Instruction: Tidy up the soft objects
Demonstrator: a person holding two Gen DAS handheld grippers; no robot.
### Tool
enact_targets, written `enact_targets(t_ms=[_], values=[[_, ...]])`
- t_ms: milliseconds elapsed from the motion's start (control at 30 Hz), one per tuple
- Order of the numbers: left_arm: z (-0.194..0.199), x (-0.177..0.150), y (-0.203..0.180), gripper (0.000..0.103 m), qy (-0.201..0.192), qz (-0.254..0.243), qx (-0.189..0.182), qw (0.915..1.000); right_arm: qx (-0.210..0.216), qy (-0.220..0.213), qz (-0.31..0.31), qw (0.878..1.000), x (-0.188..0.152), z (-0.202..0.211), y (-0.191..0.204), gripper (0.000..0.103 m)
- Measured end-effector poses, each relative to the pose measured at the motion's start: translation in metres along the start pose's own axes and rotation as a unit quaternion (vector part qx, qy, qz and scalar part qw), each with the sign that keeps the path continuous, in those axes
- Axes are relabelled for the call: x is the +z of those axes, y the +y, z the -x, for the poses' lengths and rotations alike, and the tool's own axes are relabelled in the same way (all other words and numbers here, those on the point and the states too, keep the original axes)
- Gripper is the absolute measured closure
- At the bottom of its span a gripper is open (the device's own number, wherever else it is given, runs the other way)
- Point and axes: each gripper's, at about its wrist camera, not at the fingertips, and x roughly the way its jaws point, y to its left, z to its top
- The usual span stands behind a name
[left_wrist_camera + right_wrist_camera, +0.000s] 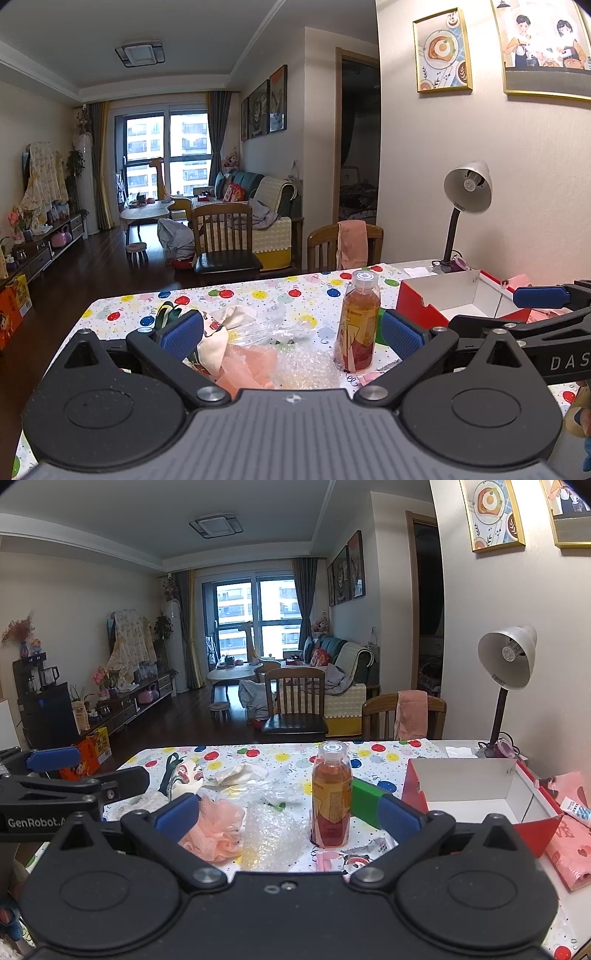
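Left gripper (291, 332) level, spread wide, right gripper (288, 812) likewise, apparently empty.

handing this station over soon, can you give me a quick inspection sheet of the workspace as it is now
surface: table under a balloon-print cloth, crowded in the middle.
job's things: pink mesh puff, bubble wrap, crumpled clear plastic, printed cloth bag, all loose on the cloth; open red box, white inside, looks empty.
clutter: orange drink bottle upright, green block behind it, pink printed bag and small tube right of the box.
grippers: left tool open, holding nothing; right tool open, holding nothing.
cables: a cord at the desk lamp base.
surroundings: two wooden chairs beyond the table, a pink cloth over one.
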Motion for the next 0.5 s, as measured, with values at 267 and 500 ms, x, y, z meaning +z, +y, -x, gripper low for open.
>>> enact_targets(t_ms=[267, 500], values=[[-0.0030, 0.0007, -0.0007, 0.000, -0.001, -0.003, 0.004, 1.0000, -0.005, 0.001, 0.002, 1.000, 0.0016, -0.0016, -0.0010, 0.000], [-0.0042, 0.0005, 0.0009, 0.000, -0.001, 0.003, 0.001, 1.0000, -0.010, -0.002, 0.007, 1.000, 0.0031, -0.0018, -0.0010, 0.000]])
